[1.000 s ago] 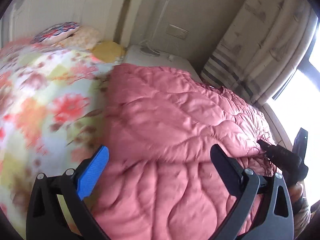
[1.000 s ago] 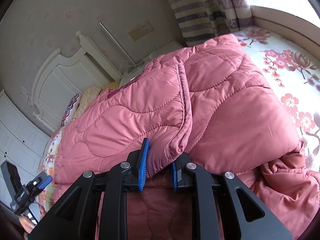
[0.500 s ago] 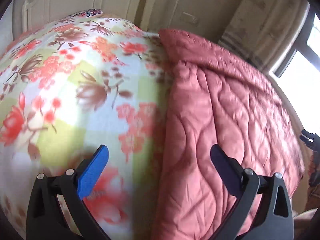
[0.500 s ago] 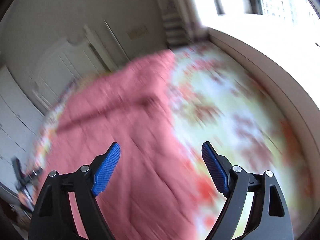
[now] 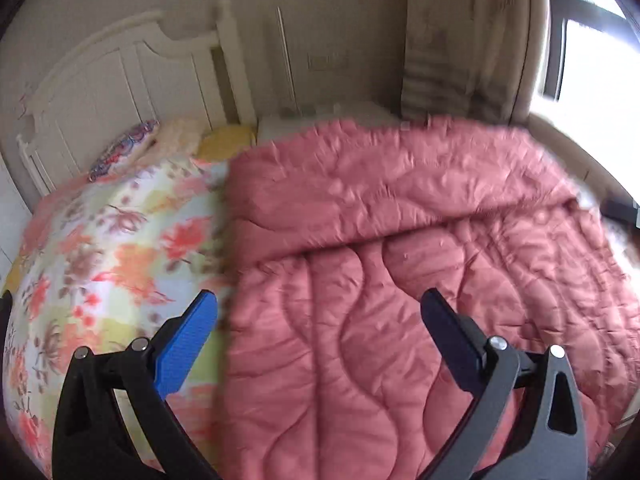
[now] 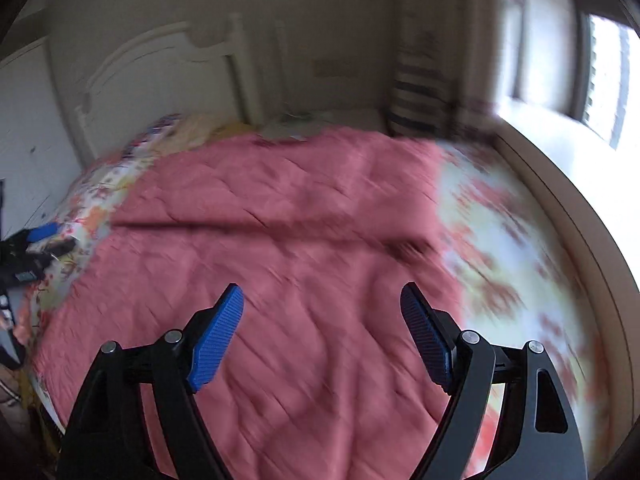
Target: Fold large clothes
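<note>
Floral bedsheet covers the bed under a white headboard. On it lies the pink quilted comforter, puffy, wavy-stitched, its folded edge running roughly nine to three o'clock. It lies ahead of both grippers, toward twelve. Left gripper stands released, nothing between its jaws. Right gripper, jaws just opened, is empty too; through the blur it seems nearer the comforter's middle.

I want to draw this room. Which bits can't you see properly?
- Sheet flowers: right wrist view, smeared by motion blur.
- Left gripper: right wrist view, cut off by the left edge, blurred.
- Quilt near edge: left wrist view, hidden behind the jaws.
- Outside the window: washed out by glare.
</note>
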`<state>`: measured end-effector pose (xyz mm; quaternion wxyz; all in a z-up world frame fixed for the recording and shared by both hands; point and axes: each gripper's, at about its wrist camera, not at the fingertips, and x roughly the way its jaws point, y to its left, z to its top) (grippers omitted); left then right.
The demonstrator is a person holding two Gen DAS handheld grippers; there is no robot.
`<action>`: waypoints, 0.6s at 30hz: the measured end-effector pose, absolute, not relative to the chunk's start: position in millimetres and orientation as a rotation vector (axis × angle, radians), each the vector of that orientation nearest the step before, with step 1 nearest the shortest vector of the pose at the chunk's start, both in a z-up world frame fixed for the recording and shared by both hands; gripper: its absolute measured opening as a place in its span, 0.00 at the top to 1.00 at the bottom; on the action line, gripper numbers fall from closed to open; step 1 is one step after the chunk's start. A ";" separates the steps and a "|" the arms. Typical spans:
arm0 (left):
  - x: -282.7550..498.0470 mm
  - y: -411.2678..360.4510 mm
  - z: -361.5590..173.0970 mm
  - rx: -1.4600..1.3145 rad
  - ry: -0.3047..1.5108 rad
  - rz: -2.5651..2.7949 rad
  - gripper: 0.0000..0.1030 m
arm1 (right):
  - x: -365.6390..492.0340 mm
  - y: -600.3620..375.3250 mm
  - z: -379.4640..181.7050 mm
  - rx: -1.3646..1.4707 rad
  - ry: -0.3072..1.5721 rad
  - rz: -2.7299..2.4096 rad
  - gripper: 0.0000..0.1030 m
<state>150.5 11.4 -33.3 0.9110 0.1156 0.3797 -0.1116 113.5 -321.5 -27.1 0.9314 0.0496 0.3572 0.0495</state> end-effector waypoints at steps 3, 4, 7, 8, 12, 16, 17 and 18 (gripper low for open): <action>157.0 -7.0 -72.1 0.270 0.851 -0.234 0.02 | 180.1 -299.7 -29.4 0.123 0.759 0.091 0.23; 157.0 -8.5 -80.1 0.273 0.865 -0.238 0.02 | 195.9 -296.7 -32.5 0.132 0.776 0.090 0.23; 151.8 -7.1 -92.1 0.271 0.868 -0.250 0.02 | 247.6 -282.7 -54.4 0.110 0.847 0.066 0.23; 150.6 -4.1 -90.5 0.257 0.863 -0.260 0.02 | 266.6 -278.5 -72.8 0.089 0.913 0.046 0.23; 158.7 7.1 -95.9 0.182 0.900 -0.288 0.02 | 274.7 -277.1 -90.7 0.054 0.922 0.035 0.19; 155.0 24.2 -85.9 0.125 0.877 -0.261 0.02 | 223.8 -302.9 -42.6 0.166 0.832 0.082 0.19; 149.8 31.1 -79.8 0.127 0.852 -0.249 0.02 | 204.2 -308.7 -30.9 0.158 0.796 0.087 0.18; 143.9 38.8 -73.8 0.121 0.832 -0.246 0.02 | 186.9 -316.0 -22.4 0.148 0.771 0.089 0.15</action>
